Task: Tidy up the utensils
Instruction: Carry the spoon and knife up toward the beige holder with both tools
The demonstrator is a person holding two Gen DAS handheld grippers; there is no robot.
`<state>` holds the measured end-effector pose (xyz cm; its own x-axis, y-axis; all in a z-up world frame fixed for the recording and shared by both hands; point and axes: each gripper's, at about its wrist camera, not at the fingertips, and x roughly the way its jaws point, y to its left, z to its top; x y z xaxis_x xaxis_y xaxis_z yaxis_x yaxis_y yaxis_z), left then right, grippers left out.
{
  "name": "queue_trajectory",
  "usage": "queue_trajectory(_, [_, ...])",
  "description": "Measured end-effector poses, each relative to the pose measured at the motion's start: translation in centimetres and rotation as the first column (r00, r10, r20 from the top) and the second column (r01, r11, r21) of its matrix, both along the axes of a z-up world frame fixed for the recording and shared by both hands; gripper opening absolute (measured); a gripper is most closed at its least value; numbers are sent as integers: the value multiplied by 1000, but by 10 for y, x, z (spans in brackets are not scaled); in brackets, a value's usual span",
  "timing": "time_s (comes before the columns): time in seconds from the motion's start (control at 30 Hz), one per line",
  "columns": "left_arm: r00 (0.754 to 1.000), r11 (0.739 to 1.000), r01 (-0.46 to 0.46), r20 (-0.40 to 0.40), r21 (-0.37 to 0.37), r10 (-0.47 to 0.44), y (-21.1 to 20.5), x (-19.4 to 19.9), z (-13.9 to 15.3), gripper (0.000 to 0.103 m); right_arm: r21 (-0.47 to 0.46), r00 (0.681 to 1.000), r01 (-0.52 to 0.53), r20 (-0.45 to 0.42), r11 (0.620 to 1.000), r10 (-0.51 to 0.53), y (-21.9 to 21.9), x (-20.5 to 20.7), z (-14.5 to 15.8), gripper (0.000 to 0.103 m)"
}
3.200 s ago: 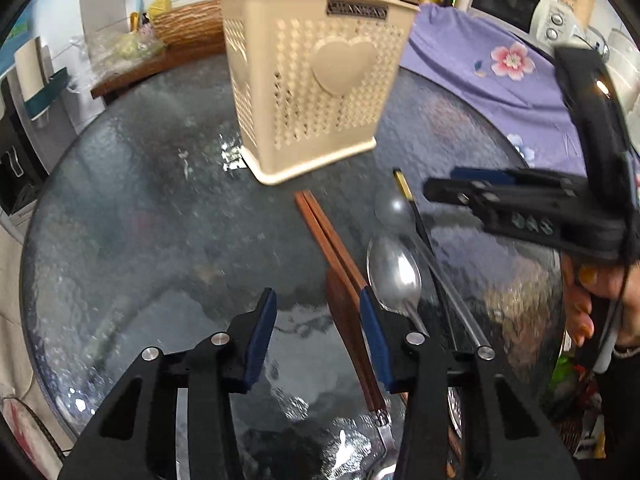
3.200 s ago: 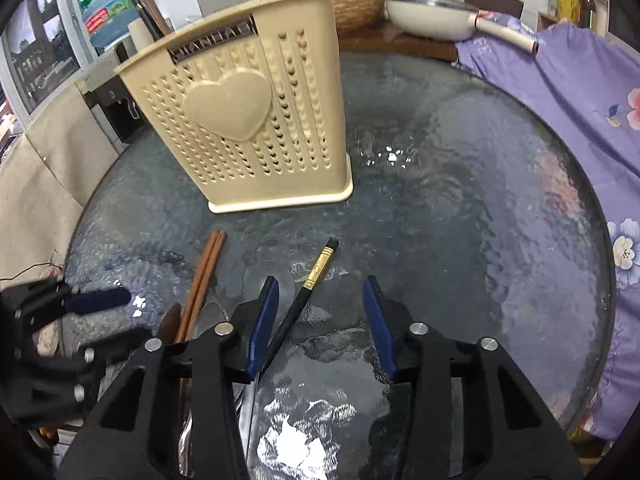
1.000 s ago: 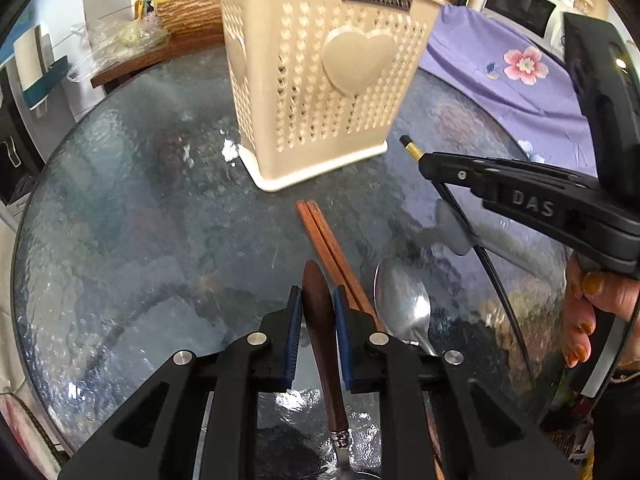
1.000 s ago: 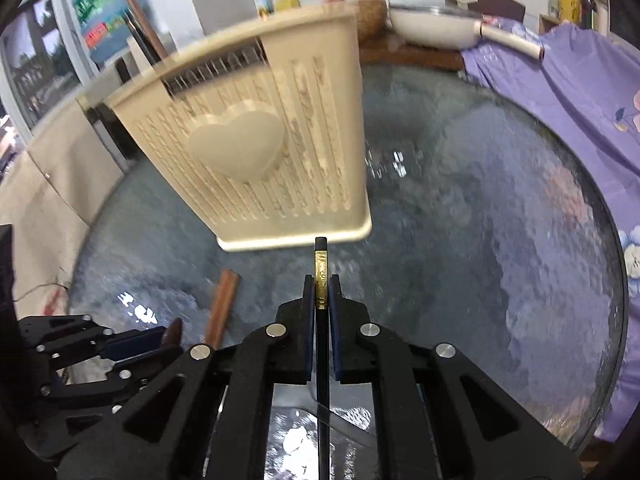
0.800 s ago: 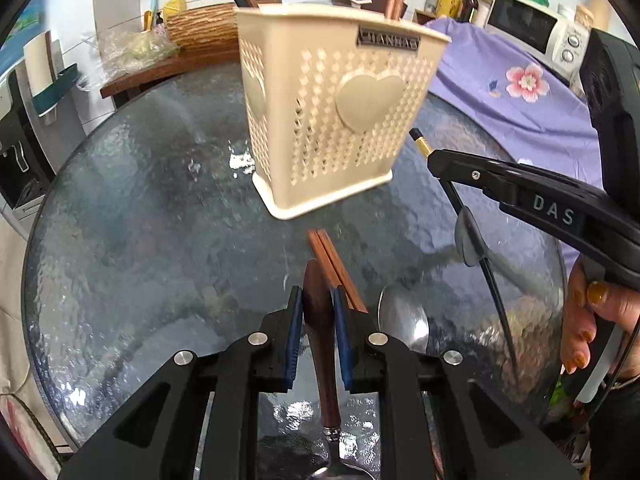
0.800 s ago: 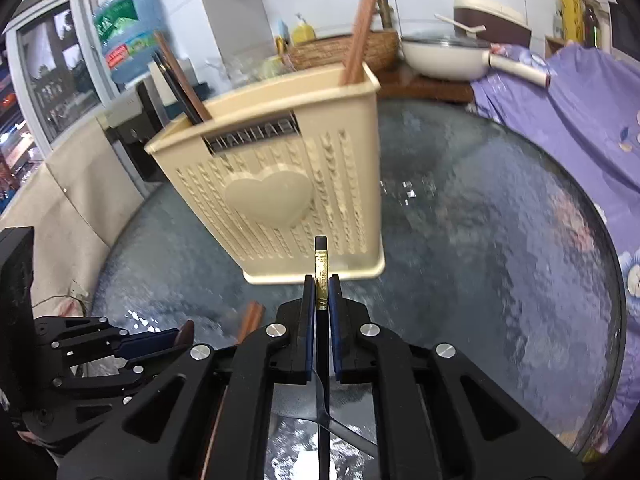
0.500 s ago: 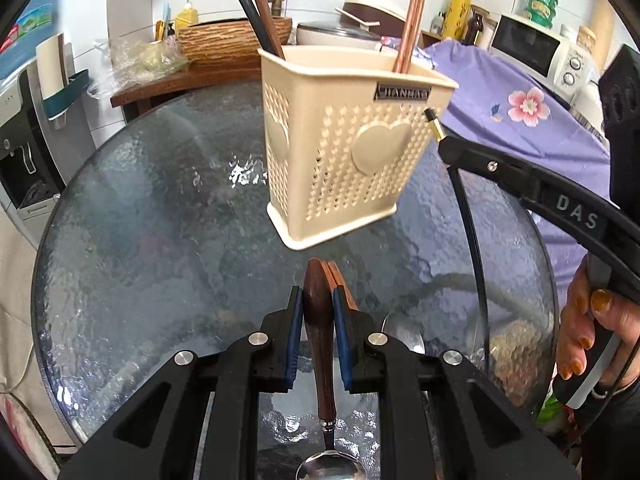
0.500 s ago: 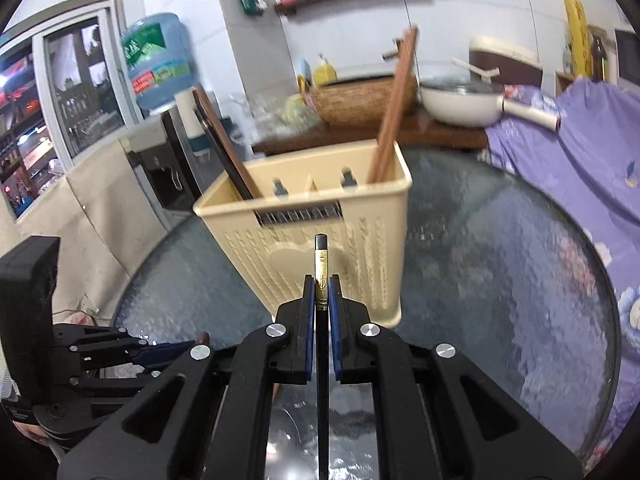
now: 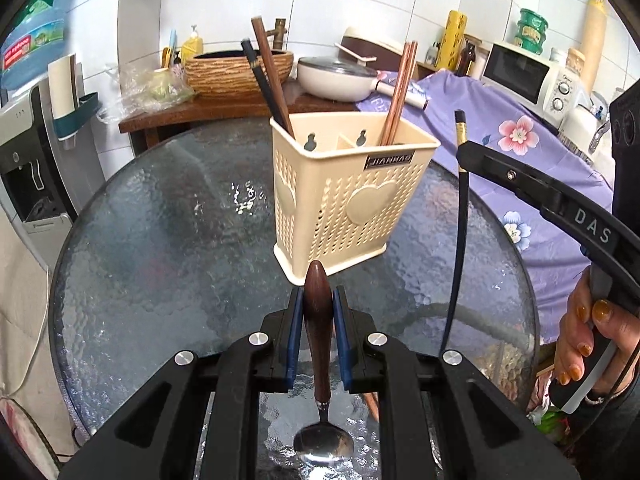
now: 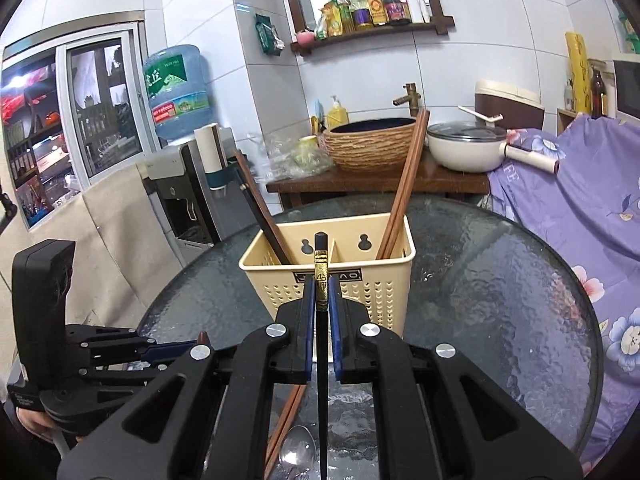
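A cream perforated utensil holder (image 9: 352, 196) (image 10: 332, 276) stands on the round glass table (image 9: 160, 248). It holds brown chopsticks (image 9: 396, 92) on its right and dark utensils (image 9: 266, 80) on its left. My left gripper (image 9: 318, 304) is shut on a wooden-handled spoon (image 9: 318, 320), bowl hanging down, in front of the holder. My right gripper (image 10: 321, 292) is shut on a black chopstick with a gold band (image 10: 321, 276), held upright in front of the holder; it also shows in the left wrist view (image 9: 460, 208).
A pair of brown chopsticks (image 10: 286, 424) and a metal spoon (image 10: 296, 456) lie on the glass below my right gripper. Behind the table stand a wooden counter (image 10: 376, 180) with a woven basket and a white pan. A purple floral cloth (image 10: 580, 216) lies to the right.
Both grippers closed on their utensils and lifted them off the glass. Both have risen, so the holder's open top now shows.
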<state>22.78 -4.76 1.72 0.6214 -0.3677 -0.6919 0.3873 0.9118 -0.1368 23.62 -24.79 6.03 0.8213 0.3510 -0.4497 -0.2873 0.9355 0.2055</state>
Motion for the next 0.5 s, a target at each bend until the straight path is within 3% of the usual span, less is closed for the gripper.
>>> queue_trajectory(0.5, [997,999,38,69,-22,-37,2,-19,28,15,24,998,-43,46,999,41,-5,-30,28,7])
